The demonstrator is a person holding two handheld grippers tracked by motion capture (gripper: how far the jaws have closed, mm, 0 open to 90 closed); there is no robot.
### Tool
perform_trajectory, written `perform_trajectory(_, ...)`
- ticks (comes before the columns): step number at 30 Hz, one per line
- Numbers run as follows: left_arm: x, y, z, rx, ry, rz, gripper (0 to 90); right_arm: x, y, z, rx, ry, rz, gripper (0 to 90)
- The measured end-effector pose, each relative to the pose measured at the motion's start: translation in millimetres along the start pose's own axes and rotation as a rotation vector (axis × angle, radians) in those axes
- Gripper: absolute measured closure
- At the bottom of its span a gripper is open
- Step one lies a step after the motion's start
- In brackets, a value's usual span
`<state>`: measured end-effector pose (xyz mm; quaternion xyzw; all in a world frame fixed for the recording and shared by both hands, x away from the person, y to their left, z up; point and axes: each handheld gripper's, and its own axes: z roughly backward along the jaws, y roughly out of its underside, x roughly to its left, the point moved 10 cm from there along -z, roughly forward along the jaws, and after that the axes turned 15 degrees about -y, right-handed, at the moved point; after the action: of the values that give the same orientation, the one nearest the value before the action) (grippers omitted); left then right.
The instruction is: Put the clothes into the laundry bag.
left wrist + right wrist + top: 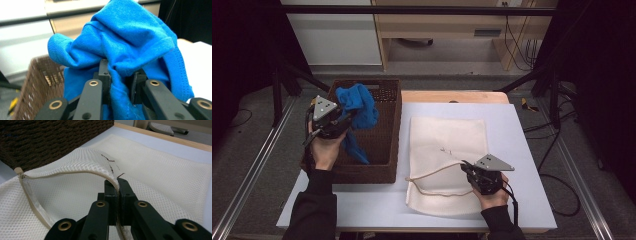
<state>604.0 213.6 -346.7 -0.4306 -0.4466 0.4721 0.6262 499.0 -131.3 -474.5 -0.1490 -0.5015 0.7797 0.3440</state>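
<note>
**Blue cloth over the basket, mesh bag held open at its rim**

Blue knit cloth (117,42) is bunched in my left tongs (119,75), whose jaws are closed tight on a fold of it. In the high view the left tongs (343,119) hold the cloth (359,107) up over the brown woven basket (384,165), and one tail of the fabric hangs down inside the basket. The basket sits on the left part of the bench (522,150), just beside the bag.

My right tongs (118,187) are pinched shut on the zippered rim of the cream mesh bag (162,175), lifting that upper edge so the mouth gapes toward the basket. The zipper tape (30,195) curves away from the jaws and down the lower lip of the opening. A few dark thread marks (110,161) show on the mesh near the grip.

From above, the bag (447,140) lies flat on the bench, its far end toward the bench's back edge, with the right tongs (468,167) at its near end, where the beige rim loops out across the fabric. My two hands are well apart, one at the basket and one at the bag.
</note>
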Motion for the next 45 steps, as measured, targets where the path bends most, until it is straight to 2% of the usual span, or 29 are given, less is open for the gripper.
perform_trajectory(4,-2.3,-26.1,13.6,-0.057,0.012,0.008,75.1,-0.2,-0.1,0.1,-0.001,0.000,-0.001,86.9)
perform_trajectory(10,-5.1,-56.3,33.5,-0.127,0.019,0.014,75.1,-0.4,-0.4,0.3,-0.004,0.001,-0.004,86.9)
perform_trajectory(18,-18.0,-80.7,60.0,-0.183,0.056,0.021,75.1,-0.4,-0.6,0.3,-0.005,0.000,-0.005,86.9)
perform_trajectory(21,-27.7,-87.4,69.4,-0.208,0.085,0.013,75.1,-0.5,-0.6,0.3,-0.005,0.002,-0.005,87.0)
perform_trajectory(25,-45.1,-91.6,82.5,-0.203,0.145,0.016,75.0,-1.1,-0.5,0.5,-0.004,0.005,-0.009,87.0)
perform_trajectory(26,-45.1,-91.6,82.5,-0.203,0.145,0.016,75.0,-1.2,-0.4,0.5,-0.003,0.006,-0.014,87.0)
perform_trajectory(27,-53.3,-93.7,89.1,-0.207,0.164,0.009,75.0,-1.7,-0.3,0.6,-0.002,0.007,-0.013,87.0)
perform_trajectory(36,-97.0,-99.2,119.9,-0.239,0.258,-0.035,74.9,-1.6,-1.5,1.0,-0.008,0.004,-0.010,87.0)
perform_trajectory(45,-138.6,-100.8,139.7,-0.243,0.347,-0.043,74.9,-1.3,-2.2,1.4,-0.013,0.002,-0.016,87.1)
